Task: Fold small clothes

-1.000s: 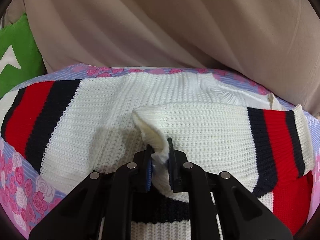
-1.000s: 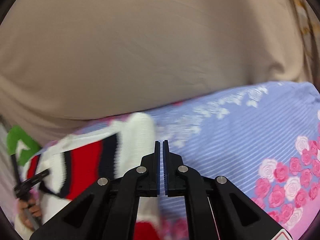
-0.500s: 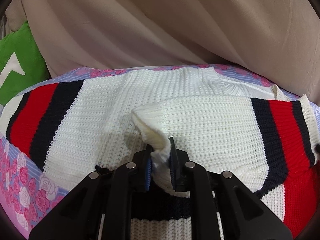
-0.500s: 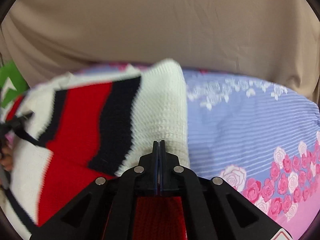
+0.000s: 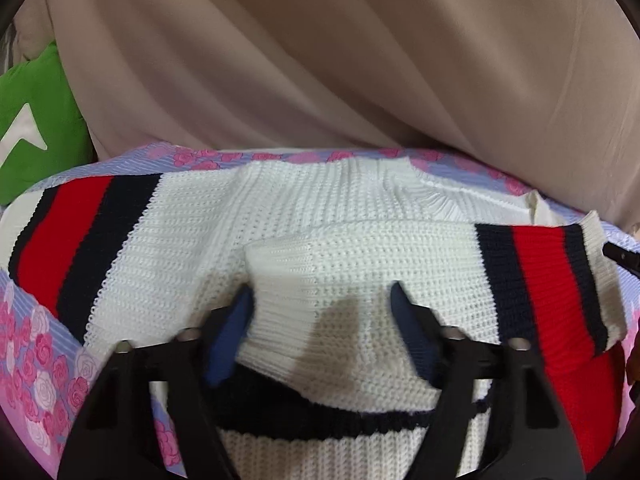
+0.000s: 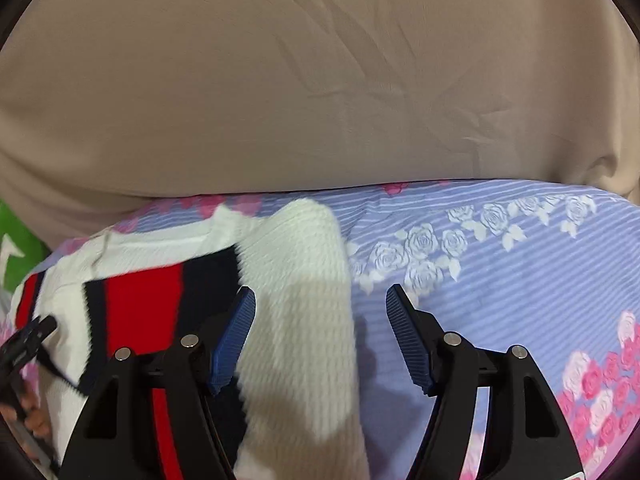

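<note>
A small white knit sweater [image 5: 328, 264] with red and navy stripes lies on the floral sheet [image 5: 36, 364], one sleeve folded across its body. My left gripper [image 5: 322, 300] hovers over the folded sleeve's cuff end; its jaws are opening, the knit lies loose between the blue pads and neither pad presses it. In the right wrist view the sweater's [image 6: 296, 304] right edge runs under my right gripper [image 6: 320, 304], whose jaws are also opening, straddling white knit and sheet [image 6: 500, 280] without gripping.
Beige draped cloth [image 5: 360, 60] rises as a wall behind the sheet. A green cushion [image 5: 36, 128] sits at the far left. The other gripper and a hand [image 6: 28, 416] show at the right wrist view's left edge. Bare floral sheet stretches right of the sweater.
Both grippers have gone from shut to open. The left has let go of the pinched white fold, which now lies flat. The right has swung over the sweater's right edge.
</note>
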### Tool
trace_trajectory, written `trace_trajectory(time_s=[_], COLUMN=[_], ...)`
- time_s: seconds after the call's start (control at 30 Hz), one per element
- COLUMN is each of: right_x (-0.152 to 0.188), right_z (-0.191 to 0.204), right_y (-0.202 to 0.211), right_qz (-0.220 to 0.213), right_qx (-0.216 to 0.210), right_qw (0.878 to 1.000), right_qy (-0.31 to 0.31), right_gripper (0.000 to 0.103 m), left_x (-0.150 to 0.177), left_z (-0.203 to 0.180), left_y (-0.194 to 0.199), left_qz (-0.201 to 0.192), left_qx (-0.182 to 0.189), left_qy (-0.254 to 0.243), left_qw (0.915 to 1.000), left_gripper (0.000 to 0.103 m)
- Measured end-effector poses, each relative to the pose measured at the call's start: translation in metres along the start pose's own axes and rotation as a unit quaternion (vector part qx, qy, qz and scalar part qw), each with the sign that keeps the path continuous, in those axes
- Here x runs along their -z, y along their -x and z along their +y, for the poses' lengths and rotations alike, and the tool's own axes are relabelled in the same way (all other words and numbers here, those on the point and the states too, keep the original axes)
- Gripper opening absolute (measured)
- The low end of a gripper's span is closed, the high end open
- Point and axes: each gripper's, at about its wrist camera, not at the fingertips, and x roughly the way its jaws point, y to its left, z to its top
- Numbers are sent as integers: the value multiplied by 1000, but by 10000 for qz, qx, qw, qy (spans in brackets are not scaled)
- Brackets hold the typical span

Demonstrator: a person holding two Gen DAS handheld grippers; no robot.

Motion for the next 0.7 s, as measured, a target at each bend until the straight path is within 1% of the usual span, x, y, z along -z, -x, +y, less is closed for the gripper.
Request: trace_trajectory(time_s=[0.03, 0.07, 0.13, 0.17, 0.2, 0.23, 0.27, 0.3, 0.33, 0.37, 0.43, 0.47, 0.5, 0.57, 0.63, 0.7], right_x=[-2, -5, -9, -8, -7, -5, -1, -1, -2, 0, 11, 24, 34, 59, 78, 93], right_z=[0, 0, -5, -13, -20, -26, -30, -33, -35, -35, -26, -20, -15, -2, 10, 16], right_y=[-8, -9, 8, 15, 9, -6, -16, -10, 2, 27, 70, 92, 104, 113, 102, 73], right_qz=[145, 193, -235, -430, -364, -95, 59, 13, -39, -270, -655, -718, -694, -458, -226, 85], right_qx=[-133, -277, -347, -303, -182, -5, 27, -29, -95, -142, -236, -274, -296, -293, -1, 377], right_qw=[9998, 9994, 9989, 9982, 9986, 9994, 9996, 9995, 9991, 9985, 9974, 9970, 9971, 9979, 9978, 9966], right_qy=[-18, -114, -195, -273, -348, -340, -274, -309, -419, -464, -189, -35, 71, 344, 621, 730], right_gripper=[36, 16, 14, 13, 12, 11, 11, 12, 12, 12, 12, 12, 12, 12, 12, 11], left_x=[-1, -4, -6, -8, -7, -6, -4, -3, 0, 0, 2, 3, 4, 10, 12, 13], left_z=[-2, -2, 4, 6, 12, 12, 11, 9, 8, 5, 7, 10, 13, 12, 10, 9], left_y=[-4, -7, -2, -1, 0, -4, -9, -10, -3, 0, 5, 6, 6, 8, 7, 4], left_qz=[49, 80, 22, -27, -15, 35, 71, 13, -36, -56, -59, -51, -51, -80, -111, -125], left_qx=[-73, -88, -19, -27, -11, -28, -74, -159, -244, -280, -202, -143, -93, -72, -153, -271], left_qy=[-42, -59, 26, 50, 65, 57, 6, -91, -170, -210, -134, -56, -16, 18, -19, -88], left_qw=[10000, 9999, 10000, 10000, 10000, 10000, 9999, 9998, 9996, 9994, 9997, 9999, 9999, 9999, 9998, 9995], left_gripper=[22, 10, 10, 10, 10, 10, 11, 11, 11, 11, 13, 14, 15, 16, 16, 16])
